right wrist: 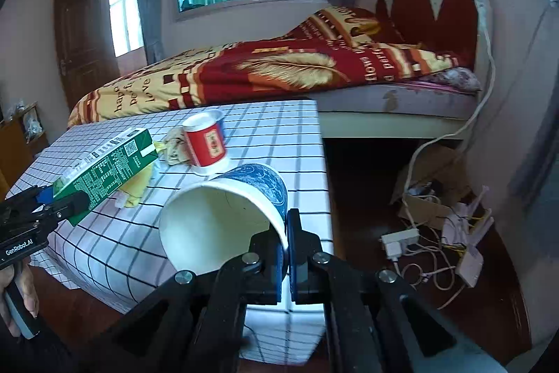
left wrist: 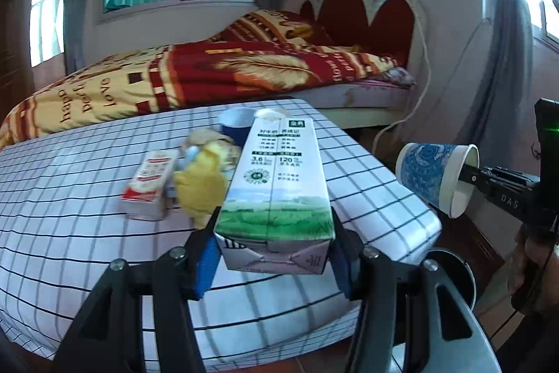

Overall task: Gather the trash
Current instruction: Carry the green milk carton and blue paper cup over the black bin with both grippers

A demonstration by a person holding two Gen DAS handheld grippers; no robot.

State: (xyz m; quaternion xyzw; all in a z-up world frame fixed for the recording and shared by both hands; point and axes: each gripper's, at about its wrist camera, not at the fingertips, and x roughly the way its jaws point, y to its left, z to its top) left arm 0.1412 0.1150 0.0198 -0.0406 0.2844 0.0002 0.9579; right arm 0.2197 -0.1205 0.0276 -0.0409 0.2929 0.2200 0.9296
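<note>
My left gripper [left wrist: 274,233] is shut on a tall green-and-white milk carton [left wrist: 279,180] and holds it above the checked table [left wrist: 70,233]; the carton also shows in the right wrist view [right wrist: 108,170]. My right gripper [right wrist: 286,233] is shut on the rim of a blue-patterned paper cup [right wrist: 227,219], held tipped past the table's right edge; the cup shows in the left wrist view [left wrist: 436,177]. On the table lie a small red-and-white carton [left wrist: 150,184], a crumpled yellow wrapper [left wrist: 202,187], crumpled paper [right wrist: 176,145] and a red paper cup [right wrist: 208,142].
A bed with a red and yellow blanket [left wrist: 209,72] stands behind the table. A round metal object [left wrist: 454,271] sits on the floor by the table's right corner. Cardboard, a power strip and tangled cables [right wrist: 433,226] lie on the floor at right.
</note>
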